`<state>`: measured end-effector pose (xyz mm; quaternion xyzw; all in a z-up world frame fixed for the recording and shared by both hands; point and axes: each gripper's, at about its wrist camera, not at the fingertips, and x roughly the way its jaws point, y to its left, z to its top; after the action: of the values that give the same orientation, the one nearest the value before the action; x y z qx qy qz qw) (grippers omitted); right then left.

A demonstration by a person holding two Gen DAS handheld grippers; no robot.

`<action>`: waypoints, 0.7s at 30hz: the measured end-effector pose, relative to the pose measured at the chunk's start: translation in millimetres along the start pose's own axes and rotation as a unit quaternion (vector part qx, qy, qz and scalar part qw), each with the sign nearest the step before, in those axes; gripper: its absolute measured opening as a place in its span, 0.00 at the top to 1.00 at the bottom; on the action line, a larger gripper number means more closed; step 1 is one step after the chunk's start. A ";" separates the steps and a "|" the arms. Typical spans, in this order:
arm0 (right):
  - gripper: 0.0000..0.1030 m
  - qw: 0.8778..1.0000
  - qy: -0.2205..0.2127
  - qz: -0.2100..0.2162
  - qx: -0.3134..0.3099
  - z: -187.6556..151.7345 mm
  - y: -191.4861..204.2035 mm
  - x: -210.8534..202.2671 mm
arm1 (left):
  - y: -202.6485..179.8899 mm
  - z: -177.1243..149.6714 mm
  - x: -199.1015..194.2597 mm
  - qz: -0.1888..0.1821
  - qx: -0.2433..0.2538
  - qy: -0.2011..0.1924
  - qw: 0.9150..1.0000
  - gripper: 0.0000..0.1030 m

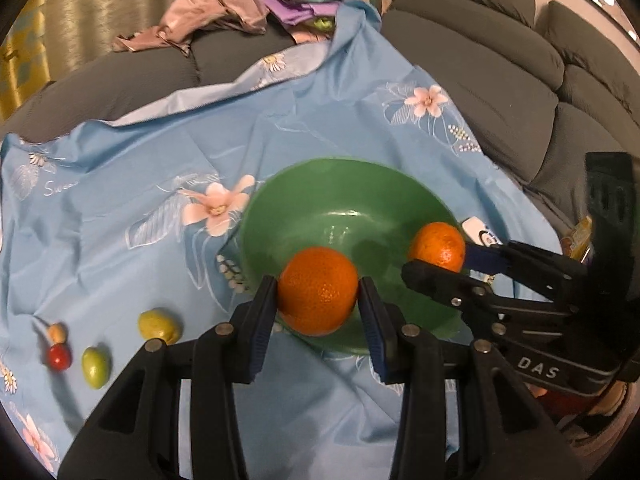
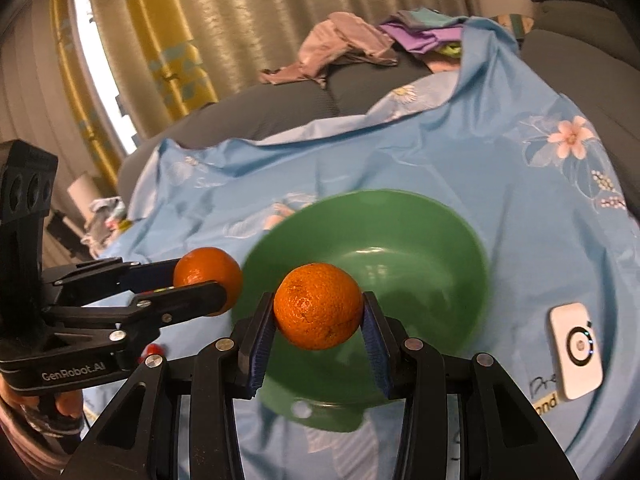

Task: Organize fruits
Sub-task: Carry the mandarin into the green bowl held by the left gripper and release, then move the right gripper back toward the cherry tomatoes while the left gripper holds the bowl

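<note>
A green bowl [image 1: 320, 208] sits empty on a blue floral cloth; it also shows in the right wrist view [image 2: 400, 240]. My left gripper [image 1: 318, 298] is shut on an orange [image 1: 318, 290] held over the bowl's near rim. My right gripper [image 2: 318, 314] is shut on a second orange [image 2: 318, 306], also over the bowl. The right gripper and its orange [image 1: 438, 246] show at the bowl's right side in the left wrist view. The left gripper's orange [image 2: 208, 274] shows at the bowl's left in the right wrist view.
On the cloth [image 1: 120, 200] left of the bowl lie a yellow-green fruit [image 1: 158, 325], a green fruit [image 1: 95, 366], a red fruit [image 1: 59, 356] and a small tan one [image 1: 56, 332]. A white device [image 2: 576, 350] lies right of the bowl. Clothes [image 1: 208, 12] are piled on the grey sofa behind.
</note>
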<state>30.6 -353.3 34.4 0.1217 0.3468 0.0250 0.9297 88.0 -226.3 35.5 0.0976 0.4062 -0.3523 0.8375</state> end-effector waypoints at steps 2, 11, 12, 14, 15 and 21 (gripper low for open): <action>0.57 1.000 0.004 -0.014 -0.001 -1.3 -4.4 2.3 | -1.4 1.3 11.0 0.002 0.004 0.011 1.000 0.60; 0.57 0.999 0.029 -0.035 0.003 -3.9 -7.6 13.8 | 1.7 -1.4 25.5 0.010 0.001 0.031 0.999 0.57; 0.57 0.999 0.032 -0.038 0.003 -4.2 -7.3 14.4 | 1.7 -1.0 23.8 0.011 0.000 0.029 1.000 0.49; 0.57 0.998 0.035 -0.046 0.003 -4.6 -6.6 13.7 | 2.6 -2.1 19.2 0.013 -0.001 0.023 1.000 0.41; 0.57 0.998 0.034 -0.050 0.003 -4.7 -6.6 12.9 | 3.2 -2.8 15.7 0.013 -0.003 0.019 1.000 0.39; 0.57 0.998 0.010 -0.063 0.004 -0.1 -3.0 -4.5 | 11.4 -12.9 -7.4 0.021 -0.025 0.004 0.999 0.26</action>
<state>27.0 -356.8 36.4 0.1028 0.3631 -0.0339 0.9254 84.5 -208.3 31.2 0.0868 0.4162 -0.3241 0.8451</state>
